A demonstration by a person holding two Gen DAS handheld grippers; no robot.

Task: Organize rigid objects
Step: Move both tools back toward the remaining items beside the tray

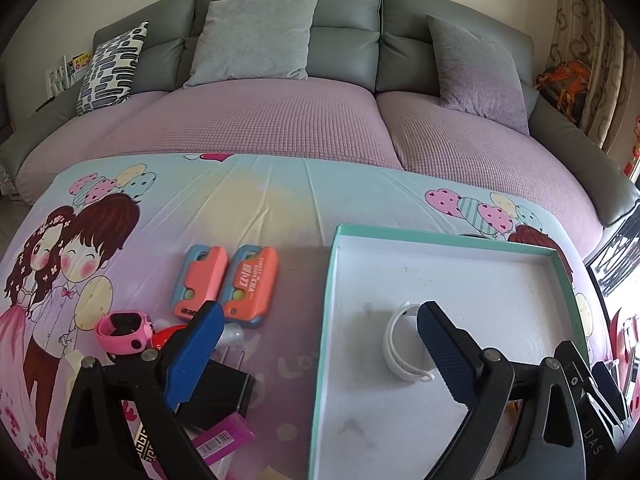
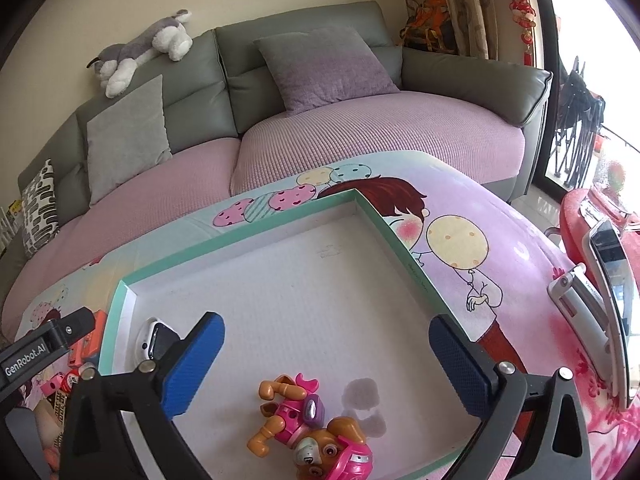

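A shallow teal-rimmed box [image 1: 332, 280] with a white floor lies on the cartoon-print cloth; it also shows in the right wrist view [image 2: 404, 248]. A white smartwatch [image 1: 400, 340] lies inside it, also seen in the right wrist view [image 2: 154, 340]. My left gripper [image 1: 320, 328] is open over the box's left rim. My right gripper [image 2: 326, 340] is open and empty above the box, just over a pink and brown toy dog [image 2: 308, 428] lying on the box floor.
Left of the box lie two orange-and-blue cases [image 1: 228, 284], a pink watch [image 1: 124, 330], a black charger [image 1: 220, 388] and a pink packet [image 1: 224, 440]. A phone [image 2: 612, 304] and white flip device [image 2: 576, 300] lie right of the box. A grey sofa [image 1: 280, 120] stands behind.
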